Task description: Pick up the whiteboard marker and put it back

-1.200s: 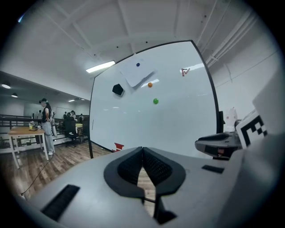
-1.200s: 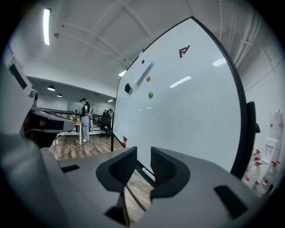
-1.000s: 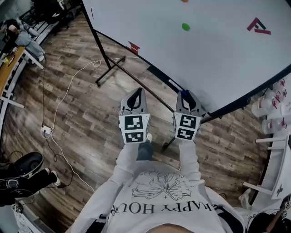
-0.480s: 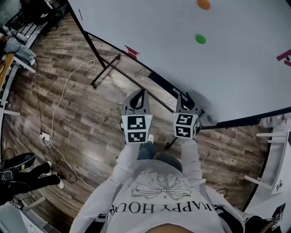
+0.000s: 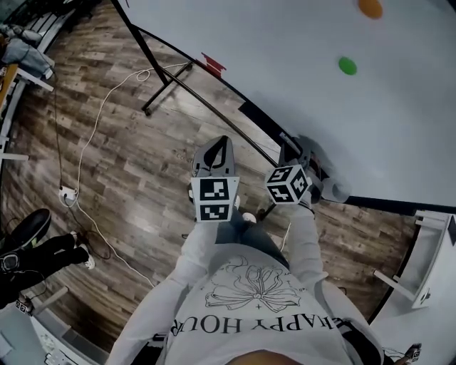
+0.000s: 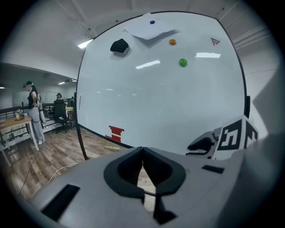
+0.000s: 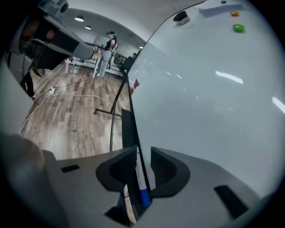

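The whiteboard marker [image 7: 139, 176], white with a blue end, lies lengthwise between the jaws of my right gripper [image 7: 143, 151]. The jaws stand narrow around it; the left jaw touches its barrel and the blue end sits against the right jaw's base. This gripper [image 5: 291, 148] is rolled to one side at the whiteboard's dark tray [image 7: 127, 129], pointing along it. In the head view the gripper hides the marker. My left gripper [image 5: 219, 142] hangs over the floor beside it, shut and holding nothing [image 6: 142, 149].
The whiteboard [image 5: 285, 57] on a black stand [image 5: 167, 85] carries a green magnet [image 5: 347, 65], an orange one [image 5: 370, 7] and a red mark [image 5: 212, 63]. A white cable [image 5: 92, 142] trails across the wooden floor. White shelving [image 5: 420, 271] stands at the right.
My right gripper has rolled sideways and moved in closer to the tray. The left gripper has stayed about where it was. The head view has shifted along the board.
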The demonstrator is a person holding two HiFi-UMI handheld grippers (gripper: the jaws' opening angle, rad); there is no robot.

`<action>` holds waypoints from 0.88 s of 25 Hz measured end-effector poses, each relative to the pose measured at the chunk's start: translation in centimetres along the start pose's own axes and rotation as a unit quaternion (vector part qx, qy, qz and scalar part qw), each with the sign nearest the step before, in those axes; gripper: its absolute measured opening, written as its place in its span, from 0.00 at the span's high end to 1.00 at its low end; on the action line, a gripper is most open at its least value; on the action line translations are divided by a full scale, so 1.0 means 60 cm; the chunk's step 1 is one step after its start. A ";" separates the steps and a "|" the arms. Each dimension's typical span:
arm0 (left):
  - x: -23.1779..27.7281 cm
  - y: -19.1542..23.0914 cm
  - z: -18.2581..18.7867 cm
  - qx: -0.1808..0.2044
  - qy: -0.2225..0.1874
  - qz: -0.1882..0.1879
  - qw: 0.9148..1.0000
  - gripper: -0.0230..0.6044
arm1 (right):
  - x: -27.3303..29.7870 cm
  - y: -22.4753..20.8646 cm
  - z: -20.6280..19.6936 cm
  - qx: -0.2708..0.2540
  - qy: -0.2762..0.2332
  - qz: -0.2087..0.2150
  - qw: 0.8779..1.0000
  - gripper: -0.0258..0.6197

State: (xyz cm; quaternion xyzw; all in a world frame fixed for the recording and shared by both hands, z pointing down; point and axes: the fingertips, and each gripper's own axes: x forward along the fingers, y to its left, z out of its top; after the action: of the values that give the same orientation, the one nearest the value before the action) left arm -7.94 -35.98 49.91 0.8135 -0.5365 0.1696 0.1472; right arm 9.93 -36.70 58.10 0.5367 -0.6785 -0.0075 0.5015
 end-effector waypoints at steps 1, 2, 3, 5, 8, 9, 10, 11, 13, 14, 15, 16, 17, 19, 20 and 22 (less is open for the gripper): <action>0.002 0.003 -0.004 -0.002 0.004 0.003 1.000 0.95 | 0.008 0.005 -0.002 -0.011 0.011 0.005 1.000 0.81; 0.004 0.007 -0.008 -0.005 0.007 0.006 1.000 0.95 | 0.016 0.009 -0.004 -0.022 0.021 0.010 0.999 0.81; 0.006 0.009 -0.010 -0.007 0.009 0.008 1.000 0.95 | 0.023 0.011 -0.006 -0.032 0.030 0.012 0.999 0.81; 0.011 0.012 -0.014 -0.010 0.013 0.011 1.000 0.95 | 0.037 0.013 -0.011 -0.049 0.045 0.012 0.998 0.81; 0.017 0.014 -0.020 -0.013 0.017 0.013 1.000 0.95 | 0.057 0.018 -0.022 -0.053 0.063 0.019 0.996 0.81; 0.019 0.015 -0.021 -0.013 0.018 0.013 1.000 0.95 | 0.063 0.019 -0.026 -0.051 0.068 0.021 0.996 0.81; 0.019 0.015 -0.022 -0.014 0.019 0.012 1.000 0.95 | 0.068 0.020 -0.029 -0.053 0.073 0.022 0.996 0.81; 0.020 0.015 -0.022 -0.013 0.020 0.012 1.000 0.95 | 0.072 0.020 -0.031 -0.059 0.077 0.021 0.995 0.81; 0.019 0.018 -0.021 -0.013 0.021 0.014 1.000 0.95 | 0.080 0.021 -0.032 -0.078 0.084 0.021 0.993 0.81; 0.018 0.020 -0.021 -0.014 0.021 0.015 1.000 0.95 | 0.084 0.024 -0.033 -0.087 0.088 0.023 0.992 0.81; 0.018 0.021 -0.021 -0.014 0.021 0.016 1.000 0.95 | 0.088 0.029 -0.036 -0.092 0.093 0.028 0.991 0.81; 0.018 0.022 -0.022 -0.015 0.022 0.016 1.000 0.95 | 0.092 0.034 -0.039 -0.094 0.099 0.035 0.990 0.80; 0.019 0.022 -0.022 -0.015 0.022 0.017 1.000 0.95 | 0.095 0.038 -0.043 -0.093 0.104 0.040 0.989 0.80; 0.020 0.022 -0.022 -0.014 0.021 0.018 1.000 0.95 | 0.100 0.039 -0.047 -0.094 0.114 0.044 0.988 0.80; 0.020 0.022 -0.021 -0.014 0.021 0.018 1.000 0.95 | 0.101 0.038 -0.047 -0.096 0.118 0.044 0.987 0.80; 0.020 0.022 -0.021 -0.015 0.022 0.019 0.999 0.95 | 0.102 0.035 -0.045 -0.098 0.126 0.043 0.986 0.82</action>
State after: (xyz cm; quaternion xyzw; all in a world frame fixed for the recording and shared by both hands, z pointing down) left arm -8.90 -36.93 51.64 0.7969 -0.5510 0.1821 0.1679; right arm 10.78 -38.90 64.68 0.4519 -0.6287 0.0152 0.6327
